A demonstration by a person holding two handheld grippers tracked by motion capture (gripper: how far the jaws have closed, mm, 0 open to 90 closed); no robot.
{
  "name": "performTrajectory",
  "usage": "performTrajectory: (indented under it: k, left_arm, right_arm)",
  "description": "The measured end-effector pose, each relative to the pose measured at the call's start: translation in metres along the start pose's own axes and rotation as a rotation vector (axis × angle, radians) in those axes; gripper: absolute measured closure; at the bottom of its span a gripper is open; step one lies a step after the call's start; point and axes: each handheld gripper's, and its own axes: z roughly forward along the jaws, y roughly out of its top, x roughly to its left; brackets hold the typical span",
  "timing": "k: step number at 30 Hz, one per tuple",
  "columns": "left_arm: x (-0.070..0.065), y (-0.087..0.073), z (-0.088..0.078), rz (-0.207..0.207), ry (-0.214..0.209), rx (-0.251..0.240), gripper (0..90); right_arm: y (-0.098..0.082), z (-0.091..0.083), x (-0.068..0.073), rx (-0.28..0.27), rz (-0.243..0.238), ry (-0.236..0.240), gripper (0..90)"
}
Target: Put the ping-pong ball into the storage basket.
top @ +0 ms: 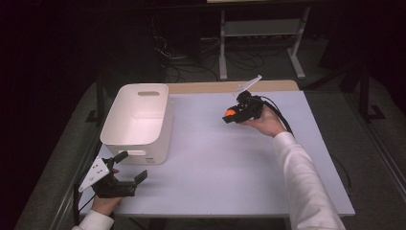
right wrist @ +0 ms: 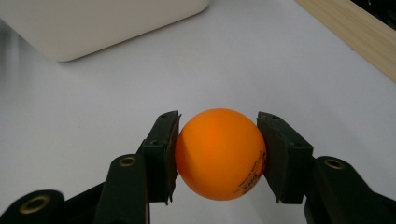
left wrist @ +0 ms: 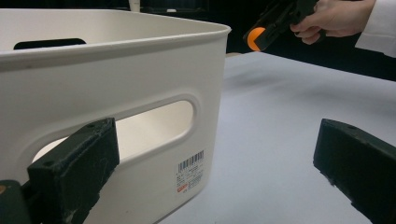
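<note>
An orange ball (right wrist: 219, 153) sits squeezed between the two black pads of my right gripper (right wrist: 218, 154), held off the white table. In the high view that gripper (top: 229, 115) hangs above the table's far right part, the ball (top: 230, 113) at its tip; the left gripper view catches the ball (left wrist: 255, 38) at top right. My left gripper (top: 130, 166) rests at the near left corner, jaws wide apart with nothing between them, just in front of the white bin (top: 139, 120). The left gripper view looks at the bin's handle-slot wall (left wrist: 140, 116).
The white bin (right wrist: 98, 23) is empty inside and stands on the table's left side. A wooden strip (top: 210, 87) runs along the table's far edge. Shelving legs and cables stand on the floor beyond. White table surface (top: 215, 158) lies between the two grippers.
</note>
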Motion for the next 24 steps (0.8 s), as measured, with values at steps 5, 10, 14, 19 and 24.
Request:
performTrajectory:
  k: [5,10,14,19,24]
  left_arm:
    - [0.000,0.000,0.001,-0.002,-0.003,-0.003,0.0]
    - [0.000,0.000,0.001,-0.003,-0.003,-0.005,0.0]
    - [0.000,0.000,0.001,-0.007,-0.003,-0.005,0.0]
    - [0.000,0.000,0.002,-0.006,-0.005,-0.005,0.0]
    - [0.001,0.000,0.001,0.003,-0.003,0.006,0.0]
  right_arm:
    - [0.007,-0.007,0.007,0.001,-0.036,0.002,49.5]
    - [0.015,-0.014,0.012,-0.011,-0.051,0.010,49.4]
    - [0.020,-0.018,0.016,-0.021,-0.062,0.014,49.5]
    - [0.028,-0.022,0.022,-0.026,-0.083,0.020,49.5]
    - [0.037,-0.024,0.027,-0.029,-0.108,0.036,49.6]
